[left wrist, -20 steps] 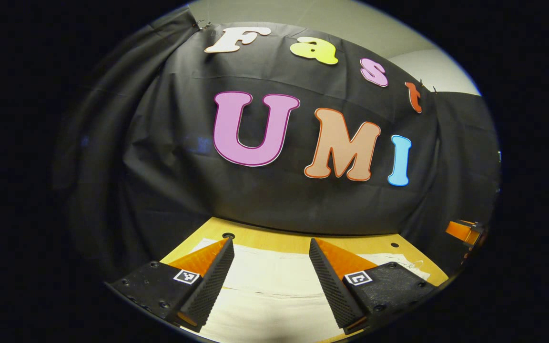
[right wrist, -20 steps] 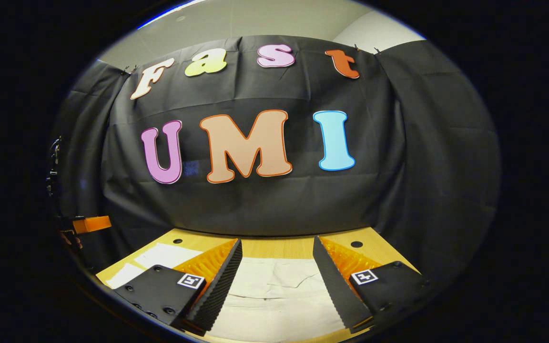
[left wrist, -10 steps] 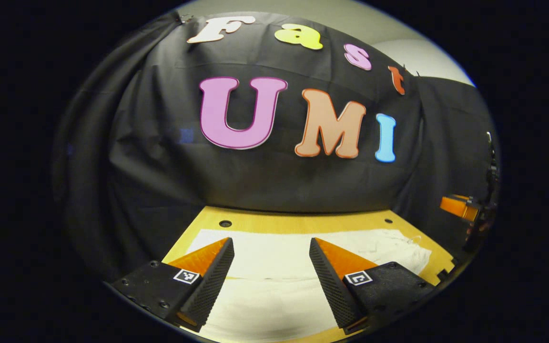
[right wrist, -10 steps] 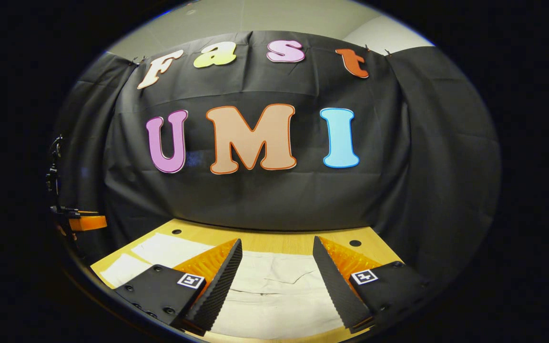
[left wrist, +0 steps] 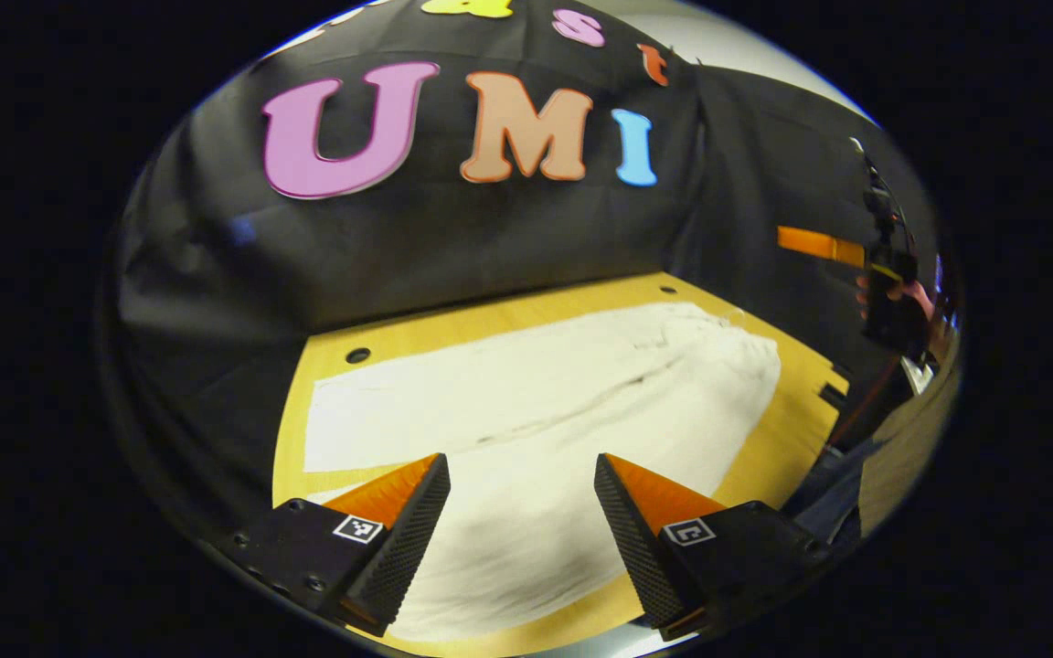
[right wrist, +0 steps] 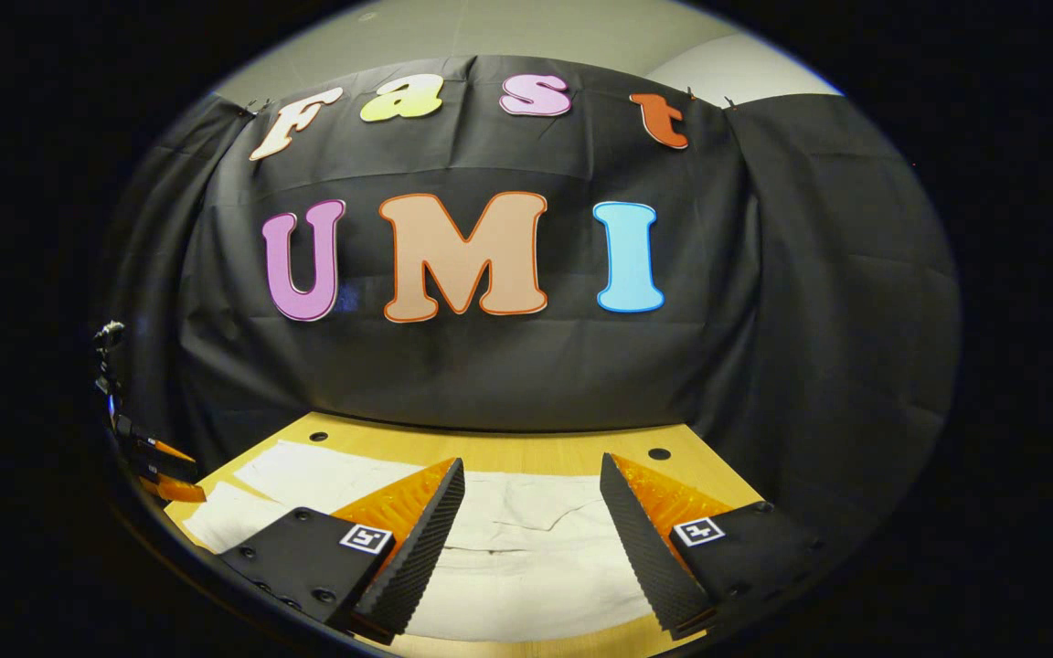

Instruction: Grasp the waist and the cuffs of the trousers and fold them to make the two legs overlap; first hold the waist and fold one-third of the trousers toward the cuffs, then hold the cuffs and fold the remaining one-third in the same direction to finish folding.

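on the wooden table, pale trousers, near edge perhaps hidden behind both spread grippers

Both views are dim and strongly bent at their rims by the fisheye, with light from overhead blowing the pale trousers nearly white on the worktop, soft blur across the left gripper view, and crisper focus in the right.

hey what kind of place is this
Likely a recording booth, not a home: black cloth wall behind a wooden table, pale trousers spread flat on it.
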Tool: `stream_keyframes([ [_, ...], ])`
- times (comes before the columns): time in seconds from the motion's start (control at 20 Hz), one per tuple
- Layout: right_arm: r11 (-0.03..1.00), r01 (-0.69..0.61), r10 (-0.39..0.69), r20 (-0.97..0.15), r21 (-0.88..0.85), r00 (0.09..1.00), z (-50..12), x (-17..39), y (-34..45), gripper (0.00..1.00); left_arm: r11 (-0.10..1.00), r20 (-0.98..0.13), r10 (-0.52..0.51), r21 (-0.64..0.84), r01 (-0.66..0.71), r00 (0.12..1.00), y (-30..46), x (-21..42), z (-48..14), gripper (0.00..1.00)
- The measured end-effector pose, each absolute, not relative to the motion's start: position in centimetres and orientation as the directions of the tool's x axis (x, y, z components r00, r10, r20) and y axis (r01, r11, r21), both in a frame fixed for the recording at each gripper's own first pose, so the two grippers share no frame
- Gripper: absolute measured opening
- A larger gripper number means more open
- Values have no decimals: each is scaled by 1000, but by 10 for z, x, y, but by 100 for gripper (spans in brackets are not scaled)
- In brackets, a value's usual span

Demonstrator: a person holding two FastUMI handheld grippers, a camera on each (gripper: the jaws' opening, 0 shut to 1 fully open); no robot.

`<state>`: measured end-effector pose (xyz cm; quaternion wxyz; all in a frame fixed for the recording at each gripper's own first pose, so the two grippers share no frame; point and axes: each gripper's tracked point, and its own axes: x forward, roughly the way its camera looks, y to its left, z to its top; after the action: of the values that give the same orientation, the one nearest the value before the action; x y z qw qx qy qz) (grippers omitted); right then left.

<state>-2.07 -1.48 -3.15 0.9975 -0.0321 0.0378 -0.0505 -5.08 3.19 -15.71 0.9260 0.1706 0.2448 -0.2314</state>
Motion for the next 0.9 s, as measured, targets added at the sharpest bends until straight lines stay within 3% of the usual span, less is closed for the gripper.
stream_keyframes([
  [0.2,990,117,-125,-111,-72,986,-44,-30,-17,95,733,-711,-380,158,661,591,53,-85,-205,95],
  [0.35,985,126,-141,-132,-117,981,-51,-30,-23,92,656,-820,-331,156,738,467,80,-102,-237,95],
  [0.5,985,124,-140,-137,-119,981,-55,-27,-26,95,601,-891,-277,131,789,359,108,-112,-275,94],
  [0.9,985,120,-140,-171,-122,975,-63,-14,-28,95,549,-960,-142,125,826,240,155,-121,-309,89],
])
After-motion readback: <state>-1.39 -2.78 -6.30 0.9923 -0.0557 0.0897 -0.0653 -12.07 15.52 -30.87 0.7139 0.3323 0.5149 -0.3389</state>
